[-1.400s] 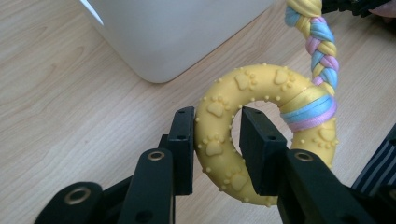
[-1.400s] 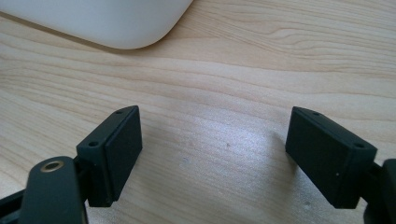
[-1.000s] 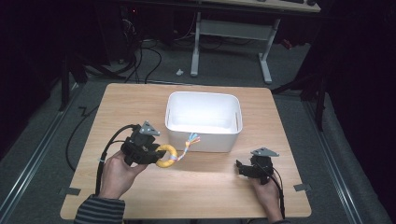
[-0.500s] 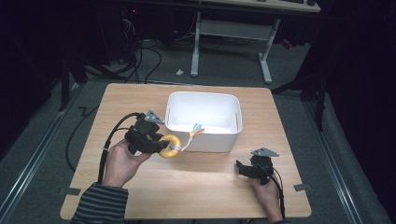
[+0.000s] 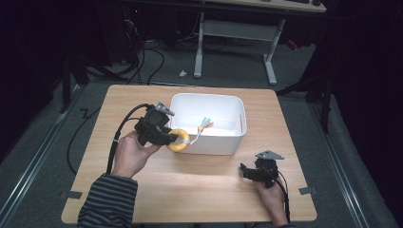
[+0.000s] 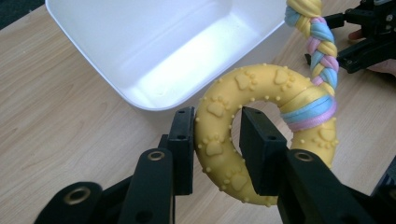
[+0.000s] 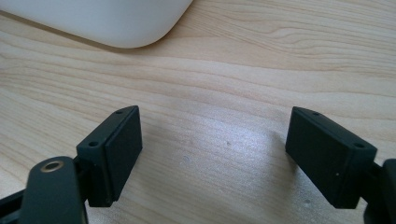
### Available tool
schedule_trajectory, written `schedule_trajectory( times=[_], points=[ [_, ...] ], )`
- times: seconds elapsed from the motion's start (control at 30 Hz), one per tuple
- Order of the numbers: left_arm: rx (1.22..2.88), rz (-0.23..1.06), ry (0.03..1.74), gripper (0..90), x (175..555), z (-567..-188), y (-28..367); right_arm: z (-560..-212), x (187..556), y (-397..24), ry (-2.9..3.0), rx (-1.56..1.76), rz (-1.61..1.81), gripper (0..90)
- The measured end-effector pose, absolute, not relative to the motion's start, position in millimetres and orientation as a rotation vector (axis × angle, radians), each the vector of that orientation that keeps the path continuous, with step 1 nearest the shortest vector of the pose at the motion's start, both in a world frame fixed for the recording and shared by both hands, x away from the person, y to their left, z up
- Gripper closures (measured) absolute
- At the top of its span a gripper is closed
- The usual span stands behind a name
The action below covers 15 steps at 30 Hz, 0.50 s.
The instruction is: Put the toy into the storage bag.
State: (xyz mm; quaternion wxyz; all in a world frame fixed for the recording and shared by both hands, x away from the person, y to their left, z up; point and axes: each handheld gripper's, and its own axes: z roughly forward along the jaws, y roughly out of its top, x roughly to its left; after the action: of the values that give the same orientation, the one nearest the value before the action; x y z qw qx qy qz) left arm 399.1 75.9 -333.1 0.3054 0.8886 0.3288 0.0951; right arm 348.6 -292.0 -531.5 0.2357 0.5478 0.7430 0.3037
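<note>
Stretching wide, the wooden bench (image 5: 199, 190) carries a white tub (image 5: 228, 140) at centre. Left tongs (image 6: 217, 142) are clamped across a yellow ring toy (image 6: 261, 135), one jaw through its hole, held against the tub's near wall, braided tail (image 5: 203, 126) lifted over the rim. Right tongs (image 7: 212, 154) gape wide, empty, above bare wood.
</note>
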Motion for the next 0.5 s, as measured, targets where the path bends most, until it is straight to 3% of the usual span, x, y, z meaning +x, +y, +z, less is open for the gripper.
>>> schedule_trajectory(
  times=[0.5],
  points=[
    [2.373, 0.259, 0.881, 66.7, 425.1, -332.0, 59.8, -531.5, 348.0, -291.9, 2.04, 1.502, 0.834, 18.8]
  ],
)
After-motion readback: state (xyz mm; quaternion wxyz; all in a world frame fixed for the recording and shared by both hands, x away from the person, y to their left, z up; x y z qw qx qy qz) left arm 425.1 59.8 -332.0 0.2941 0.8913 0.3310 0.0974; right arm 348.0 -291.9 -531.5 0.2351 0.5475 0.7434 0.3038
